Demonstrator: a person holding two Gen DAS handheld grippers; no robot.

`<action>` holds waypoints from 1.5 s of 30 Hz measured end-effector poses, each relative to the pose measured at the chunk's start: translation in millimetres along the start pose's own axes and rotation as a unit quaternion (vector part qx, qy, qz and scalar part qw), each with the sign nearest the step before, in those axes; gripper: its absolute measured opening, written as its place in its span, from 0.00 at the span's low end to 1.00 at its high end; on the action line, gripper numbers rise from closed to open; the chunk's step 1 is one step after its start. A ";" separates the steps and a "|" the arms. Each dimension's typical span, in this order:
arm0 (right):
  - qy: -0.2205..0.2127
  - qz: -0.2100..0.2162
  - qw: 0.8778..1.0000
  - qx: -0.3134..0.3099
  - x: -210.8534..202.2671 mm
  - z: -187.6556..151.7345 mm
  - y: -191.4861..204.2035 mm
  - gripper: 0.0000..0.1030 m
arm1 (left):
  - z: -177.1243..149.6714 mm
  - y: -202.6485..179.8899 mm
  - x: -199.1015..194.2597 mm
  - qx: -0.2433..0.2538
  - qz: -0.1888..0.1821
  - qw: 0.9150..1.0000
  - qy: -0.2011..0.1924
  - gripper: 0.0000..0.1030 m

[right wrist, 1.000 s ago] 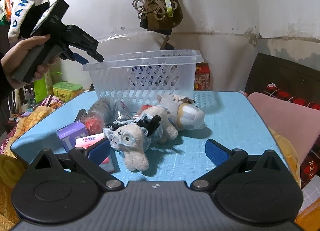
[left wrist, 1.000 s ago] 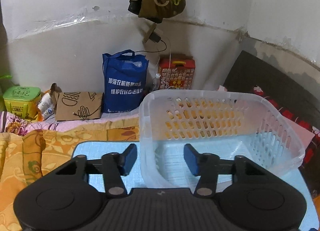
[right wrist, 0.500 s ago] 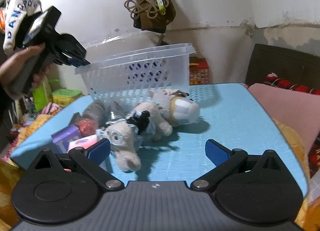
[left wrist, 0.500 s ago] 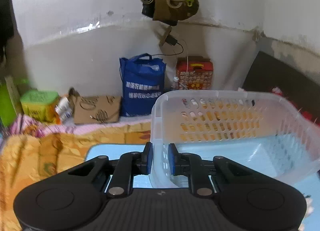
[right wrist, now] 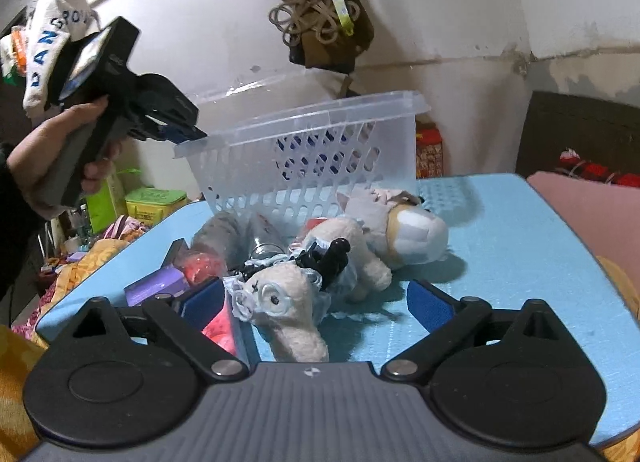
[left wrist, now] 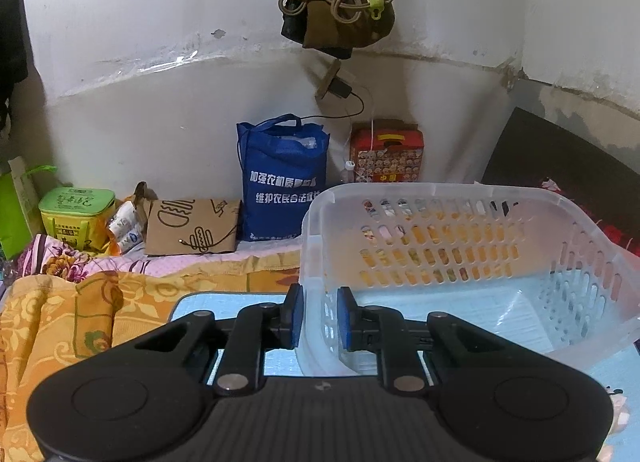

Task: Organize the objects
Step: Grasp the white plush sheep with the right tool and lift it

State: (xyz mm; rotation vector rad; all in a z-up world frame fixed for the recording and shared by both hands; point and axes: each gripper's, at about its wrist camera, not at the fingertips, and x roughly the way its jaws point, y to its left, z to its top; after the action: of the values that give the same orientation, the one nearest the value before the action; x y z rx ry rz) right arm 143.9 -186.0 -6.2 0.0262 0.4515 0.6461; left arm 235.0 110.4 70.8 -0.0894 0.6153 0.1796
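Pinching the near corner wall of the translucent perforated plastic basket (left wrist: 460, 246), the left gripper (left wrist: 319, 318) has its blue pads pressed on either side of the rim, and the basket sits tilted on the blue textured table (right wrist: 520, 230). Over on the right, the right gripper (right wrist: 316, 304) spreads wide around nothing, with a fuzzy cream plush toy (right wrist: 288, 302) lying just ahead between its fingers. Beside it, a second soft plush (right wrist: 404, 222), a purple box (right wrist: 156, 286) and a clear bottle (right wrist: 224, 230) crowd the basket's front. Farther back, a blue fabric bag (left wrist: 282, 178) leans on the scuffed white wall.
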 end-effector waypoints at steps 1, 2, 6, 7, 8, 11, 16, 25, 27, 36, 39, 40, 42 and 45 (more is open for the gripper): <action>0.005 -0.002 1.000 0.009 3.6 1.3 -0.8 0.99 | 0.4 -0.1 0.3 -0.001 -0.001 1.000 0.000 0.21; 0.011 -0.002 1.000 0.017 6.9 2.7 -2.1 1.00 | 0.1 0.3 0.3 -0.002 -0.002 1.000 -0.001 0.21; 0.045 0.012 0.998 0.049 26.7 8.6 -3.7 1.00 | -0.4 0.8 0.1 -0.004 -0.004 1.000 -0.002 0.21; 0.058 0.013 0.997 0.058 32.9 9.6 -3.9 1.00 | -0.3 0.6 0.1 -0.005 -0.004 1.000 -0.001 0.21; 0.068 0.019 0.995 0.069 38.4 10.5 -4.6 1.00 | -0.3 0.3 0.0 -0.005 -0.004 1.000 -0.002 0.21; 0.088 0.032 0.992 0.083 51.5 9.1 -5.3 1.00 | -0.6 0.7 -0.6 -0.005 -0.005 1.000 -0.002 0.21; 0.082 0.031 0.994 0.072 51.5 5.8 -1.2 0.64 | -0.6 1.6 -1.4 -0.008 -0.007 1.000 -0.003 0.21; 0.003 0.042 0.997 0.069 11.3 12.9 0.3 0.47 | -1.1 0.8 -1.1 -0.009 -0.007 1.000 -0.004 0.21; -0.012 0.040 0.997 0.060 3.0 16.5 3.5 0.47 | -1.1 0.7 -1.1 -0.009 -0.006 1.000 -0.004 0.21; -0.061 0.026 0.997 0.025 -14.4 42.0 11.1 0.47 | -0.2 2.9 -1.0 -0.015 -0.013 1.000 -0.003 0.21; -0.083 0.023 0.996 0.005 -18.2 63.6 14.9 0.47 | 0.4 3.9 -1.1 -0.017 -0.015 1.000 -0.002 0.21; -0.089 0.020 0.996 -0.003 -16.0 71.4 16.6 0.47 | 0.5 4.6 -0.9 -0.018 -0.016 1.000 -0.002 0.21; -0.097 0.021 0.995 -0.019 -7.8 91.0 19.8 0.47 | 0.7 5.3 -0.8 -0.018 -0.018 1.000 -0.002 0.21; -0.098 0.002 0.994 -0.055 14.3 119.3 25.5 0.47 | 1.6 5.3 0.0 -0.020 -0.018 1.000 -0.001 0.21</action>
State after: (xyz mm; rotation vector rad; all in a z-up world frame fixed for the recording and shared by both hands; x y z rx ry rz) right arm 188.7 -143.4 100.0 -0.0133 0.2258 0.6650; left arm 234.9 115.8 71.9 -0.1385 0.6083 0.1576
